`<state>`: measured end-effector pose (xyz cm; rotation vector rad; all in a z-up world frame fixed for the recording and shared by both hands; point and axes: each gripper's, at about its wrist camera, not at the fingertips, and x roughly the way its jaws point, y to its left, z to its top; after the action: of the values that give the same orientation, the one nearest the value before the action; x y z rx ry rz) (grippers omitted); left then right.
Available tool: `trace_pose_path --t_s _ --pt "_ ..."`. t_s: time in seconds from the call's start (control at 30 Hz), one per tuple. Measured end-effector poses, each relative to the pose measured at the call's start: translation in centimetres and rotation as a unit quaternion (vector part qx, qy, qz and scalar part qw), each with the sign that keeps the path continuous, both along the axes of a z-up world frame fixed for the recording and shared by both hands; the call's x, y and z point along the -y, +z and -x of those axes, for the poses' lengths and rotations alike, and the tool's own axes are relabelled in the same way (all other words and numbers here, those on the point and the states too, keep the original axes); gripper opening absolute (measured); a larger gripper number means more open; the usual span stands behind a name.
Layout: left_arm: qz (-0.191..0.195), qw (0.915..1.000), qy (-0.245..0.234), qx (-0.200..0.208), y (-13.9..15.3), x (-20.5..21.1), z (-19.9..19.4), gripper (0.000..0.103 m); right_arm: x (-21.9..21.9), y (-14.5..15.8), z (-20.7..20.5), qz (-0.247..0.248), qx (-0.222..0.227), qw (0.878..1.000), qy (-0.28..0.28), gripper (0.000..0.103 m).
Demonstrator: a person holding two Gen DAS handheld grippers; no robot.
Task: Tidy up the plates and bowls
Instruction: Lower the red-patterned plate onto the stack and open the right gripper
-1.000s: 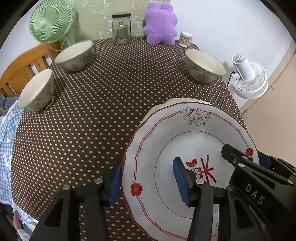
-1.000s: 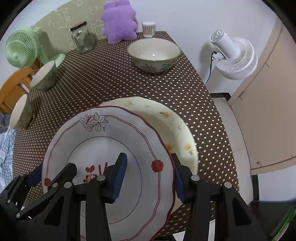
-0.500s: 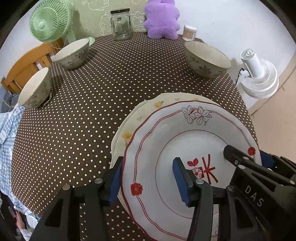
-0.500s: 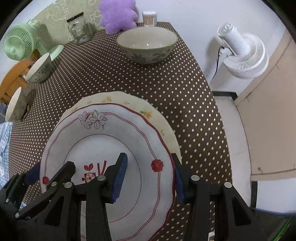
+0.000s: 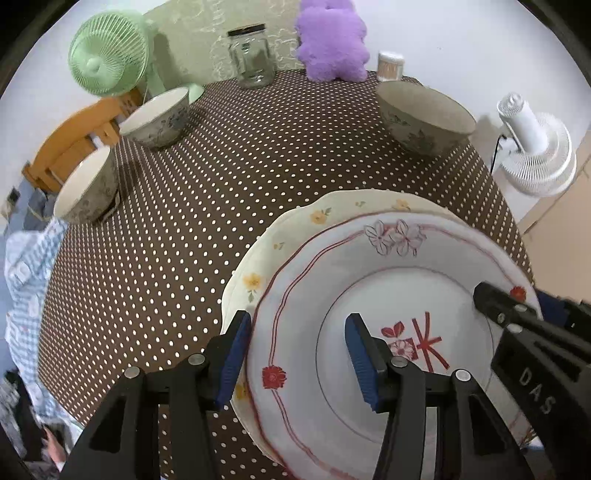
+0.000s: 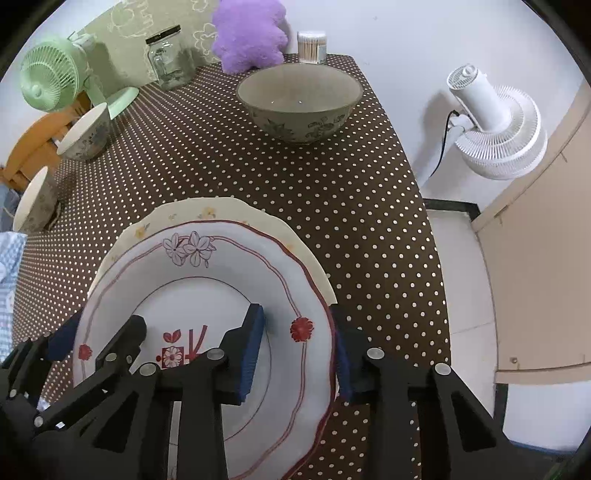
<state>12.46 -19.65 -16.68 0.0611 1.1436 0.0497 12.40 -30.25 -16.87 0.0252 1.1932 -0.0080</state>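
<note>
Both grippers straddle opposite rims of the red-trimmed plate, left gripper and right gripper clamped, above the yellow-flowered plate by the table's near edge; lower it level, centred.

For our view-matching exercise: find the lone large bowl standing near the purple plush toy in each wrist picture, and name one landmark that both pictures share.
Left wrist view: the large bowl sits upper right, right of and below the purple plush toy.
Right wrist view: the large bowl sits upper centre, just below the purple plush toy.
Shared landmark: the glass jar, left of the toy in both.
</note>
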Motion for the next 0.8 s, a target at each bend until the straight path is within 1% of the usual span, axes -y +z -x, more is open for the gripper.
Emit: trace_pose_path --t_s 0.03,0.07,0.13,0.23,0.33,0.4,0.6,0.63,0.7,0.8 --pt "-0.006 1.0000 -0.002 -0.001 0.0 0.2 0.0 0.055 0.0 0.0 0.0 -0.004 0.000 1.000 0.005 0.033" --pt "-0.009 1.0000 -0.002 -0.001 -0.1 0.2 0.0 0.055 -0.1 0.1 0.1 -0.006 0.003 1.000 0.006 0.034" --pt "-0.002 1.0000 0.002 -0.002 0.0 0.0 -0.1 0.055 -0.2 0.0 -0.1 -0.008 0.000 1.000 0.009 0.033" --pt "-0.002 0.9999 0.010 -0.003 0.0 -0.6 -0.4 0.055 -0.6 -0.1 -0.3 -0.007 0.006 1.000 0.022 0.033" --pt "0.008 0.9998 0.019 -0.006 0.2 -1.3 -0.6 0.055 -0.9 -0.1 -0.4 -0.009 0.010 1.000 0.028 0.033" --pt "0.013 0.9996 0.021 -0.012 0.3 -1.6 -0.7 0.057 -1.0 -0.1 -0.6 -0.011 0.012 0.999 0.032 0.033" --pt "0.023 0.9993 0.024 -0.020 0.4 -2.0 -0.7 0.058 -1.1 -0.1 -0.6 -0.015 0.014 0.999 0.039 0.033" --pt "0.024 0.9992 0.024 -0.020 0.5 -2.0 -0.7 0.058 -1.1 -0.1 -0.6 -0.015 0.014 0.999 0.040 0.033" --pt "0.026 0.9993 0.024 -0.017 0.7 -1.9 -0.6 0.063 -1.1 -0.1 -0.4 -0.014 0.012 0.999 0.041 0.033" --pt "0.026 0.9993 0.021 -0.015 0.9 -1.7 -0.4 0.066 -0.8 0.0 0.0 -0.022 0.005 0.999 0.043 0.033"
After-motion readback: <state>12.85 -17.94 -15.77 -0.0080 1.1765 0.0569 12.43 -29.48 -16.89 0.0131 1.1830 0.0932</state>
